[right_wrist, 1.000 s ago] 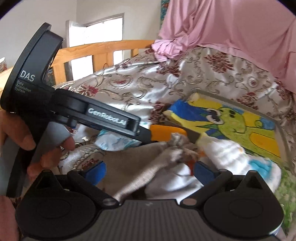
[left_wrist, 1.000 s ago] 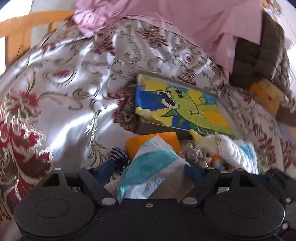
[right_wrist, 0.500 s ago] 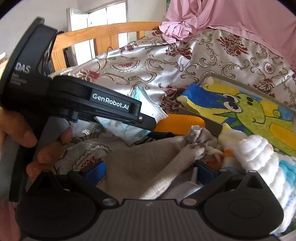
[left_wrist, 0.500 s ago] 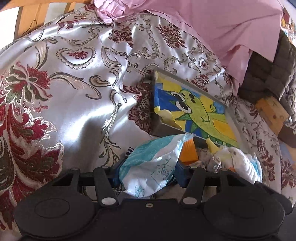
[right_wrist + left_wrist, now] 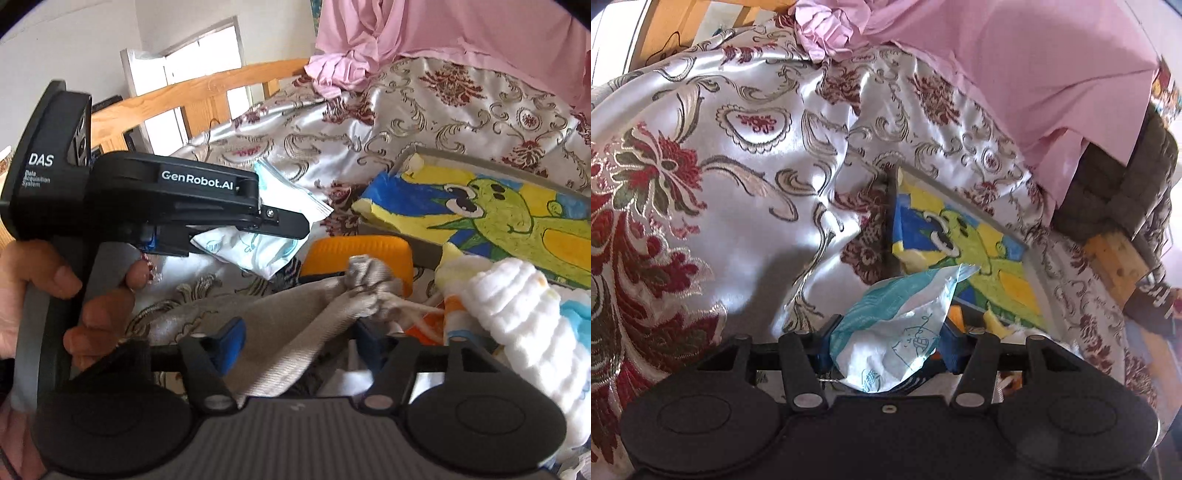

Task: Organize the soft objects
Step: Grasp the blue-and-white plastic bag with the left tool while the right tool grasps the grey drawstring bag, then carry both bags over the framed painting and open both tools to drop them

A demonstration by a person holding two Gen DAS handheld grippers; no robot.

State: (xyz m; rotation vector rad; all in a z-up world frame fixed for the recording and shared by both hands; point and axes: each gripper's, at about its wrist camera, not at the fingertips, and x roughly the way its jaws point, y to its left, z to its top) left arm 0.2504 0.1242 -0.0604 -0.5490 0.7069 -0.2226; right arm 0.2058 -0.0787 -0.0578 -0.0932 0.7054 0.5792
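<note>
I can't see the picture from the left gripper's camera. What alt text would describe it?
The left gripper is shut on a soft white and teal packet, held above a shiny floral bedspread. Just beyond lies a grey tray lined with a green cartoon dinosaur picture, and pink cloth drapes behind.

- The bedspread [image 5: 746,206] is glossy satin cloth with woven brocade flowers.
- The packet [image 5: 894,325] looks like thin, crinkly plastic film.
- The towel [image 5: 517,317] is fluffy, ribbed terry.
- The headboard [image 5: 207,99] is smooth varnished wood.
</note>
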